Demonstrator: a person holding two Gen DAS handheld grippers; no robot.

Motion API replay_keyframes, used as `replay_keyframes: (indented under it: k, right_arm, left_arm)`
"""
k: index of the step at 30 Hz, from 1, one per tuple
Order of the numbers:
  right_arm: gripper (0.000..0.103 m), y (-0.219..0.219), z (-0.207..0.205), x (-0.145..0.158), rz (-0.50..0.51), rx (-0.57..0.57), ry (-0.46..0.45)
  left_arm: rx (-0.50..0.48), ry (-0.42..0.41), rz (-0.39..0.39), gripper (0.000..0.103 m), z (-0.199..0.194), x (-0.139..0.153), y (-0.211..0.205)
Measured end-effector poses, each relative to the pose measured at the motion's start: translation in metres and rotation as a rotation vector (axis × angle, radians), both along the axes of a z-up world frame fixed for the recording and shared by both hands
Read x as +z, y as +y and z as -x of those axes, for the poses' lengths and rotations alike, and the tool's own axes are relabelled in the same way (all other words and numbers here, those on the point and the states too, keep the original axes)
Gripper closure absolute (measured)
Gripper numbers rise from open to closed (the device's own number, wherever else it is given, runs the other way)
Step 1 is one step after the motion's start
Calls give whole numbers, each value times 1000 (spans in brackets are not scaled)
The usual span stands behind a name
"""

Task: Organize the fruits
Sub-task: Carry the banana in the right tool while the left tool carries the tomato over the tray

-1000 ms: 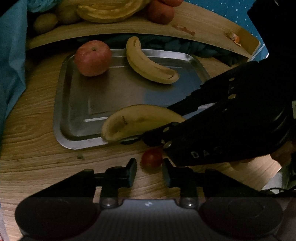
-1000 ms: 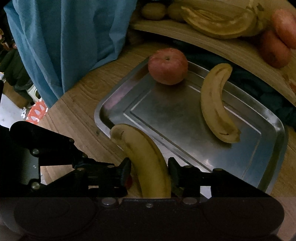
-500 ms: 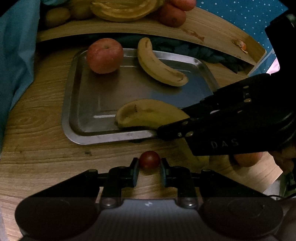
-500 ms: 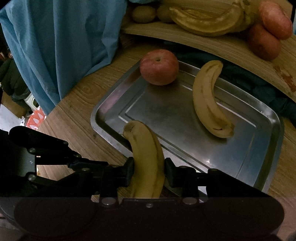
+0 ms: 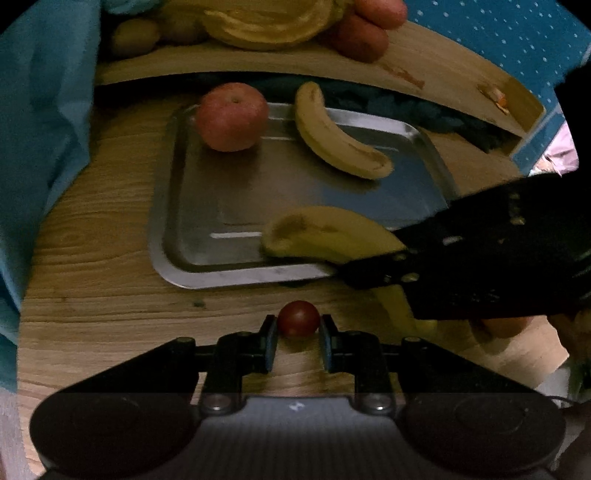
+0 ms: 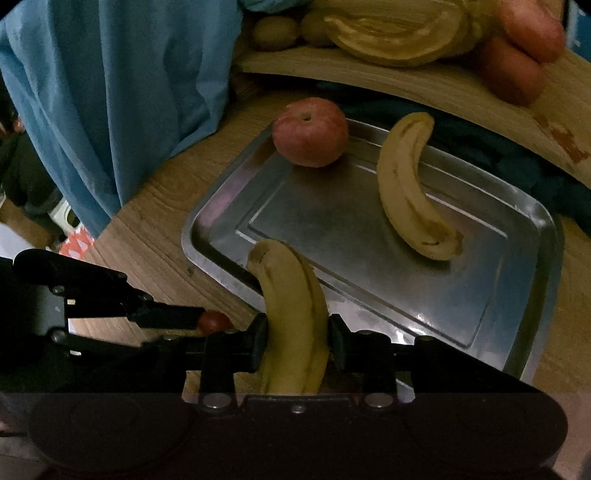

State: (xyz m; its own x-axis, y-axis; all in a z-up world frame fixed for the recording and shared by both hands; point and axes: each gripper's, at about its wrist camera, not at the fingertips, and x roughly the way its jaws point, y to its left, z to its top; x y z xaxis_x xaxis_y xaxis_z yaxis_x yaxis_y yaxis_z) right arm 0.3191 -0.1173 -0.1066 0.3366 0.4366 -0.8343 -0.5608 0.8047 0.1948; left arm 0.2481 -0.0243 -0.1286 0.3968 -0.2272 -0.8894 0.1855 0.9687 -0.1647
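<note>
A steel tray [image 5: 170, 206] [image 6: 517, 288] lies on the wooden table with a red apple [image 5: 232, 116] [image 6: 310, 131] and a banana [image 5: 340, 146] [image 6: 413, 192] on it. My right gripper [image 6: 297, 341] is shut on a second banana [image 6: 291, 310] [image 5: 325, 234], whose tip reaches over the tray's near rim. A small cherry tomato [image 5: 298, 318] [image 6: 212, 321] sits between the fingers of my left gripper [image 5: 295, 345], just in front of the tray, with the pads close against its sides.
A raised wooden board [image 5: 424, 70] behind the tray carries pumpkin slices [image 5: 266, 22], red fruits [image 5: 364, 37] and brown kiwis [image 5: 135, 35]. Blue cloth [image 5: 40, 129] hangs at the left. Dark cloth [image 6: 517, 155] lies under the board.
My right gripper carried its banana forward over the tray's near rim. The left gripper closed in around the cherry tomato, and its fingers narrowed onto it.
</note>
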Motion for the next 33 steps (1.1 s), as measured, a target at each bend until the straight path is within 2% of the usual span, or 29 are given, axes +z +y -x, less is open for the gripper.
replay_keyframes:
  k: [10, 18, 27, 33]
  right_arm:
    - [66, -22, 6, 16, -89, -96, -8]
    - [66, -46, -1, 34, -145, -186, -51]
    - [66, -71, -28, 50, -172, -273, -107]
    - [66, -76, -55, 46, -176, -290, -114]
  left_arm:
    - [75, -31, -20, 77, -8, 16, 20]
    - [86, -74, -42, 77, -30, 31, 25]
    - [96, -90, -64, 77, -64, 34, 20]
    - [97, -73, -78, 76, -84, 28, 19]
